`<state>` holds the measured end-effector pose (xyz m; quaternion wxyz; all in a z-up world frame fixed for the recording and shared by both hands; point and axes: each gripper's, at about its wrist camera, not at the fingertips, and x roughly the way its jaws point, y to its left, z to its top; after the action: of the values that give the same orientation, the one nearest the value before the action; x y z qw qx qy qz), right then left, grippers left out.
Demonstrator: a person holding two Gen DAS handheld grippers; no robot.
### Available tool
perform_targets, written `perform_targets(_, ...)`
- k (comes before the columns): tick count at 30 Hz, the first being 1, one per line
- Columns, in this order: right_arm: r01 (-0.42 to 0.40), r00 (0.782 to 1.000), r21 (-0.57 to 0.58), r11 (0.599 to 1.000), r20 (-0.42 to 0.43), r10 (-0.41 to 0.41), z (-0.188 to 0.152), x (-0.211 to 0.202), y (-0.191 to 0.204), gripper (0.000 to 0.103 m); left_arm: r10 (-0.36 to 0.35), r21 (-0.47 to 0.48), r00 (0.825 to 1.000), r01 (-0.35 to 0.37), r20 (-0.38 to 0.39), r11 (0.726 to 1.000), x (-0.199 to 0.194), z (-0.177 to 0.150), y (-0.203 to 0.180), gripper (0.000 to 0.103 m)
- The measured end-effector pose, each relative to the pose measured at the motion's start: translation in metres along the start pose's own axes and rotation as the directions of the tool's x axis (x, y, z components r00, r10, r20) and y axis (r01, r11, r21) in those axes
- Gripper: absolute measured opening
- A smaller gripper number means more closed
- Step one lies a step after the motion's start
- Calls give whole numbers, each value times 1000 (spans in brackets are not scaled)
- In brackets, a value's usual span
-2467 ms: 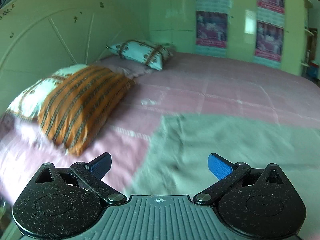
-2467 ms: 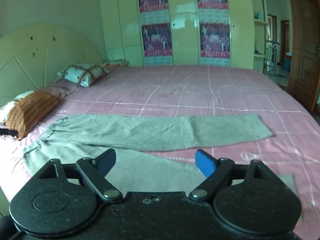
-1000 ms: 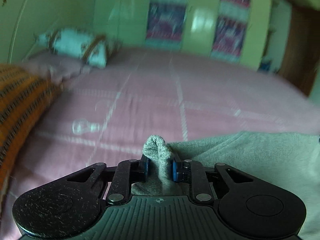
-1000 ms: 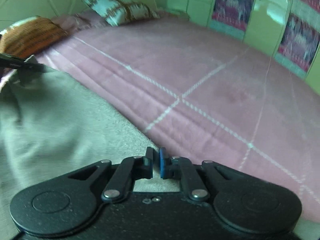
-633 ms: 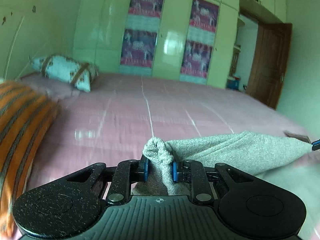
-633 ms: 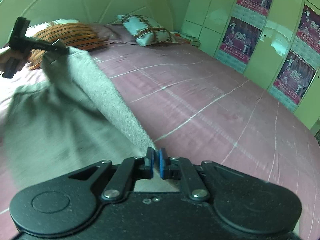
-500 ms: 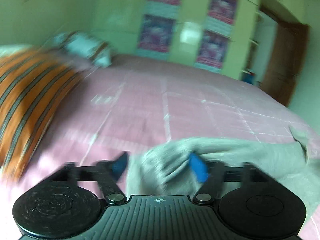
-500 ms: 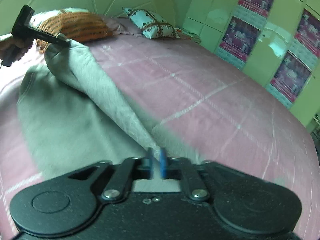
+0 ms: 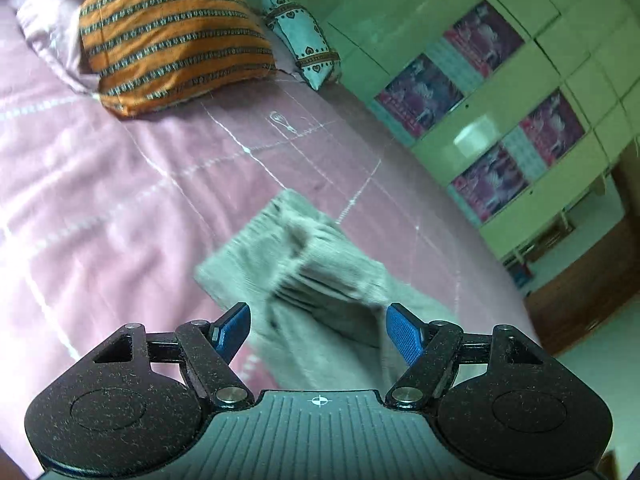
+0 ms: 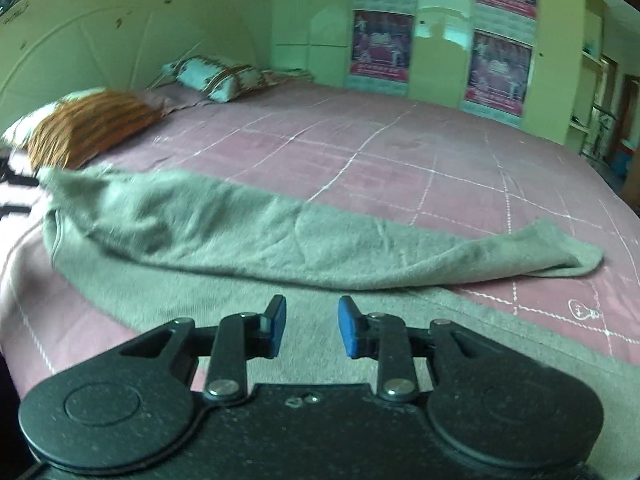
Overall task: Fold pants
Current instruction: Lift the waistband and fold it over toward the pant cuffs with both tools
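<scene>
On the pink bed (image 10: 400, 184), lengthwise near the front edge: one pair of grey pants (image 10: 240, 232), soft knit.

Step in hand, by my judgement: the first fold, leg over leg. One leg lies doubled over the other, the top one not squared to the one beneath; its far hem (image 10: 576, 252) sits rumpled and partly turned under, and a loose ridge runs along its length. The waist end (image 9: 304, 264) lies bunched and blurred in the left wrist view, toward the orange striped pillow (image 9: 172, 36).

Left tongs (image 9: 318, 332): jaws stand wide apart, blue pads clear of the cloth, nothing held; the waist fabric lies just ahead of and under them. Right tongs (image 10: 311, 326): jaws parted by a narrow gap, nothing pinched between them, poised over the near leg's edge.

Next move, as I judge it: smooth the top leg flat and align hems and side seams, then take fresh holds, one at the waist, one at the hems, for the crosswise fold. Grips should catch both layers together, or the lower leg will lag behind.

Also present: patterned blue pillow (image 10: 216, 76), headboard (image 10: 100, 40), wardrobe doors with posters (image 10: 500, 52).
</scene>
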<state>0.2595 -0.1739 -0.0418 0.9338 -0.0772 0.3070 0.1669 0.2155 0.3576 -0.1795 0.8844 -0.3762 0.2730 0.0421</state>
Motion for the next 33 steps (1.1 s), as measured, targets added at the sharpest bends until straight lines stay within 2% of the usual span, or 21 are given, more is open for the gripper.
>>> perform_targets(5, 54, 999, 111, 992, -14, -53, -11, 13, -6, 28, -19, -90, 1000, 19, 1, 996, 27, 0, -8, 74)
perform_targets(9, 58, 998, 292, 955, -38, -49, -12, 37, -27, 39, 26, -128, 1000, -27, -8, 991, 45, -1, -11, 74)
perform_targets(12, 54, 998, 473, 879, -57, -31, -15, 61, -51, 42, 41, -129, 999, -43, -14, 991, 55, -1, -13, 74)
perform_targets(14, 55, 997, 596, 801, -71, -15, -17, 80, -72, 45, 54, -135, 998, -56, -19, 989, 61, 2, -12, 74)
perform_targets(15, 60, 996, 663, 746, -85, -5, -19, 92, -85, 46, 63, -134, 998, -65, -16, 989, 65, 5, -12, 69)
perform_targets(16, 72, 995, 698, 712, -101, -2, -20, 103, -93, 47, 74, -130, 997, -76, -18, 989, 68, 8, -11, 54)
perform_targets(17, 70, 995, 728, 682, -102, 8, -20, 113, -102, 43, 80, -120, 996, -83, -27, 989, 72, 13, -12, 42)
perform_targets(18, 49, 996, 750, 659, -89, 27, -20, 119, -108, 33, 76, -114, 996, -80, -39, 990, 77, 18, -13, 35)
perform_targets(19, 14, 995, 782, 624, -72, 68, -21, 125, -117, 0, 65, -96, 997, -69, -48, 993, 81, 25, -16, 29)
perform_targets(20, -7, 993, 810, 587, -62, 98, -20, 129, -124, 0, 38, -65, 997, -42, -60, 997, 85, 34, -21, 28)
perform_targets(21, -17, 994, 808, 589, -52, 101, -16, 128, -128, 0, -8, -52, 998, 4, -64, 999, 89, 45, -26, 27)
perform_targets(23, -91, 996, 749, 656, 55, 75, 6, 102, -126, 0, -174, -35, 985, 174, -15, 984, 89, 73, -34, 27)
perform_targets(25, -173, 980, 683, 709, 191, 56, 21, 62, -118, 0, -336, -36, 941, 337, 26, 941, 84, 95, -34, 27)
perform_targets(26, -222, 963, 654, 723, 262, 58, 21, 41, -115, 0, -384, -22, 923, 385, 28, 923, 80, 102, -31, 27)
perform_targets(27, -262, 946, 628, 732, 316, 68, 14, 18, -110, 0, -382, 5, 924, 382, 12, 924, 77, 104, -25, 28)
perform_targets(28, -270, 943, 609, 745, 323, 78, 5, 6, -105, 0, -336, 28, 942, 336, -24, 941, 79, 100, -16, 28)
perform_targets(29, -264, 949, 591, 762, 301, 96, -12, 1, -99, 0, -245, 48, 965, 250, -94, 967, 86, 92, -3, 28)
perform_targets(30, -245, 961, 584, 774, 251, 116, -33, 6, -92, 0, -121, 84, 974, 139, -190, 987, 98, 79, 11, 28)
perform_targets(31, -197, 980, 601, 774, 140, 141, -56, 23, -85, 0, -23, 120, 964, 57, -265, 991, 108, 65, 23, 27)
perform_targets(32, -120, 985, 638, 761, -21, 173, -80, 50, -80, 1, -13, 122, 965, 46, -262, 991, 108, 53, 34, 27)
perform_targets(33, -90, 974, 676, 731, -95, 208, -103, 67, -77, 0, -51, 81, 973, 71, -226, 994, 103, 49, 40, 27)
